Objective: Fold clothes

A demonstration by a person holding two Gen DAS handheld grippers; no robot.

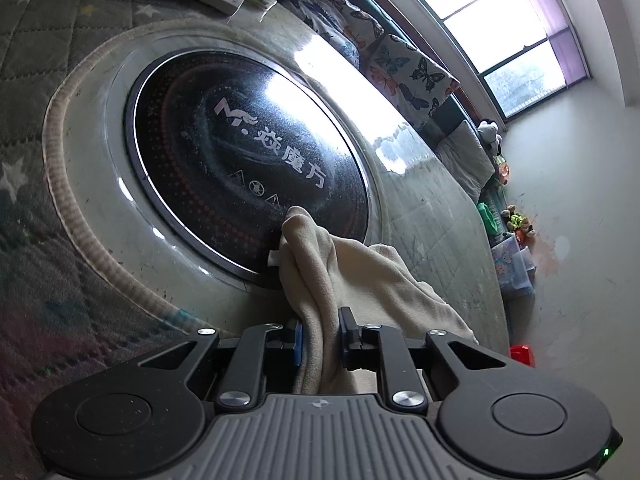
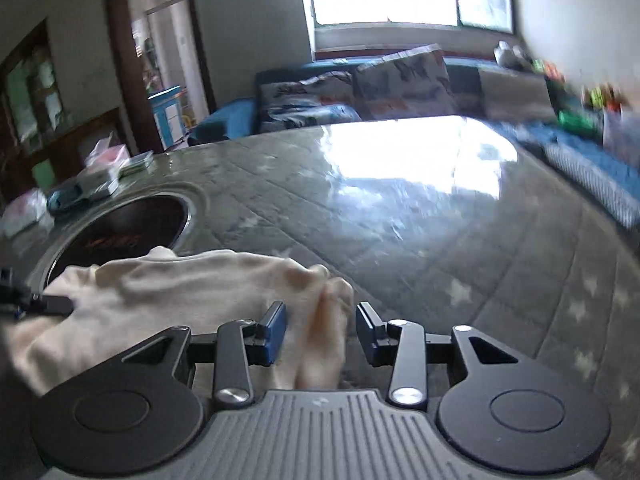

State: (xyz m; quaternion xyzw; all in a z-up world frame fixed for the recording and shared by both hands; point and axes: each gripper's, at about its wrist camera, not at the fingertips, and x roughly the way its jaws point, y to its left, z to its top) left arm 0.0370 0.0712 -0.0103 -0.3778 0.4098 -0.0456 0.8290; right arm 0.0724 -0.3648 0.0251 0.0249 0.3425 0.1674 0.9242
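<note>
- Left gripper (image 1: 320, 340): pads pinched on a bunched fold of the cream garment (image 1: 340, 276), cloth squeezed tight between the blue pads
- Cream garment: soft, fleecy, rumpled into thick ridges, one end lapping over the rim of the round black glass plate (image 1: 248, 160) set in the table (image 1: 440, 216)
- From the right wrist view: same cloth (image 2: 180, 280) spread in wrinkles across the star-patterned table cover (image 2: 500, 280), near the table's front edge
- Right gripper (image 2: 322, 328): jaws parted, a twisted end of cloth lying between without being pressed
</note>
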